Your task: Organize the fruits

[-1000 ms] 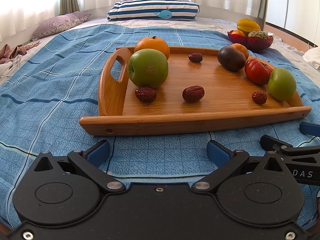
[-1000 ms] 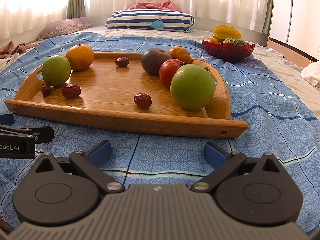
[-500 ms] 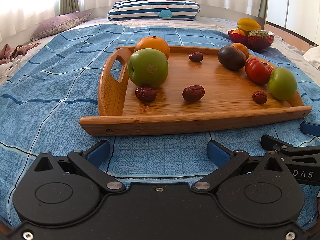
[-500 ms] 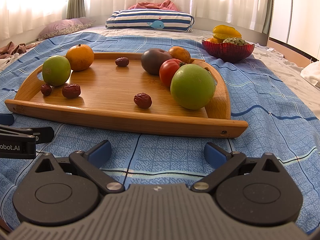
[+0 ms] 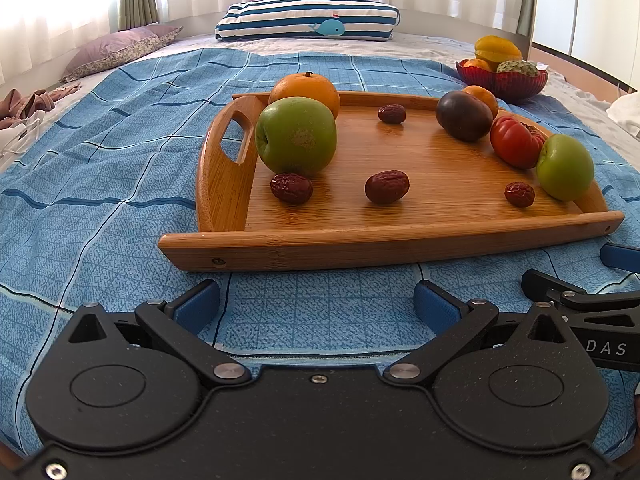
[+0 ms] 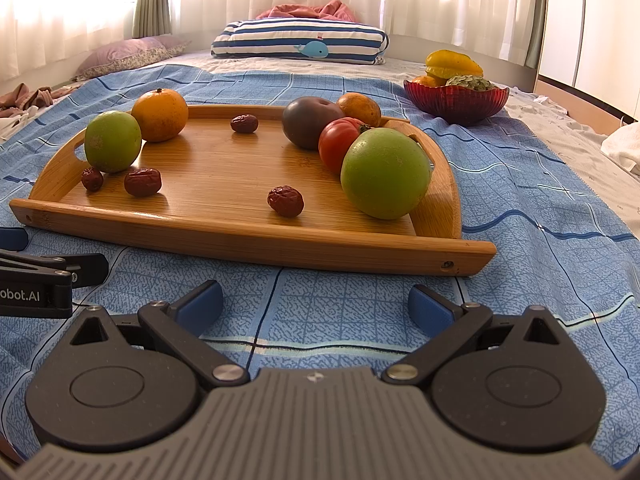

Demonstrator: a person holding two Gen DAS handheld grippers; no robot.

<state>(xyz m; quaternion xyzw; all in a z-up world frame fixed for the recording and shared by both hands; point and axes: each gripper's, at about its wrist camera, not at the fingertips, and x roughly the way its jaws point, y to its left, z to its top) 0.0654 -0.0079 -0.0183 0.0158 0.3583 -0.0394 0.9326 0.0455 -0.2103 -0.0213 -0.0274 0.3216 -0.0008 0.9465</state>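
Nothing has shifted since 1 second ago: both grippers hover low over the blue bedspread (image 5: 120,184) just short of the tray (image 5: 360,240), left gripper (image 5: 316,304) and right gripper (image 6: 316,300) with fingers spread apart and empty. On the tray lie 2 green apples, 2 oranges, a tomato (image 6: 340,144), a dark plum (image 6: 310,126) and 4 dates. Beyond the tray's far right corner sits a red bowl (image 6: 456,100) of fruit, its contents partly hidden by the rim.
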